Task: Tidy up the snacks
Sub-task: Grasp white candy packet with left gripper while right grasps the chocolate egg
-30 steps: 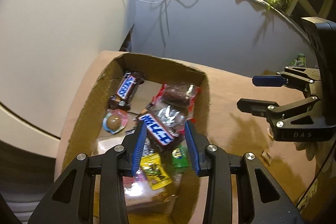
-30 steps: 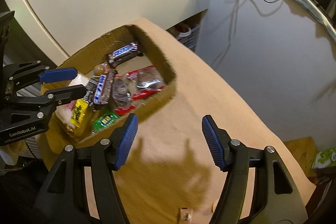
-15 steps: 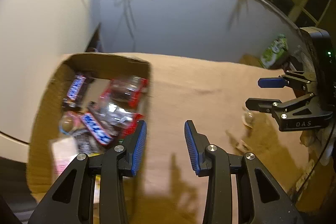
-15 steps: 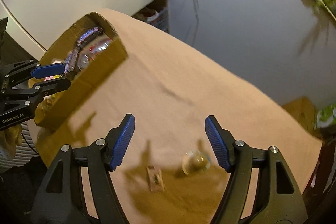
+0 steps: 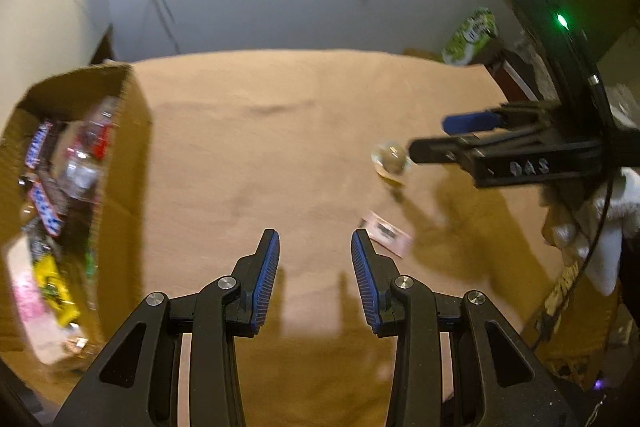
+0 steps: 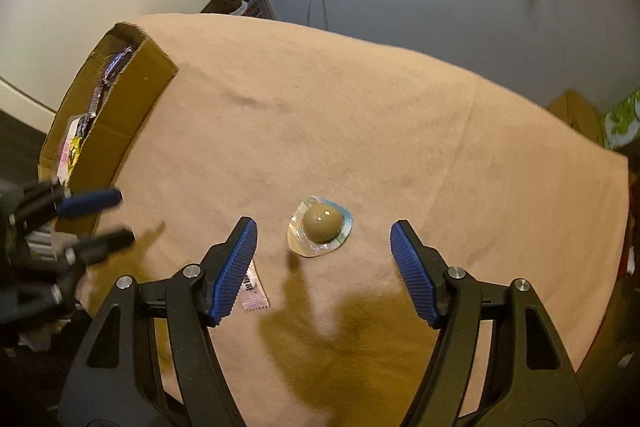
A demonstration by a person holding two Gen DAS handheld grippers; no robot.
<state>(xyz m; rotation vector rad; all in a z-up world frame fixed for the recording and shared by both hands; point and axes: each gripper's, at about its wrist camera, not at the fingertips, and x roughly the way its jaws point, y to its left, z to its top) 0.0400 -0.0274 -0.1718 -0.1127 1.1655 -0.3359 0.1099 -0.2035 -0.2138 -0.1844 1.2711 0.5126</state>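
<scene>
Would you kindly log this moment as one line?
left claw: open, empty | right claw: open, above round brown candy in clear wrapper | small pink sachet: on cloth | cardboard box: holds snacks

Tan tablecloth (image 6: 360, 115) wide open mid and far. Obstacles: cardboard box (image 6: 120, 119) along the left edge, walls upright; domed snack pack (image 6: 320, 227) and small pink sachet (image 6: 254, 293) near centre, well apart from the box. Wall behind the far edge.

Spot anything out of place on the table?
Two snacks lie loose on the tan cloth, outside the cardboard box: a round brown sweet in clear wrap and a small pink sachet. Nothing spilled or damaged.
</scene>
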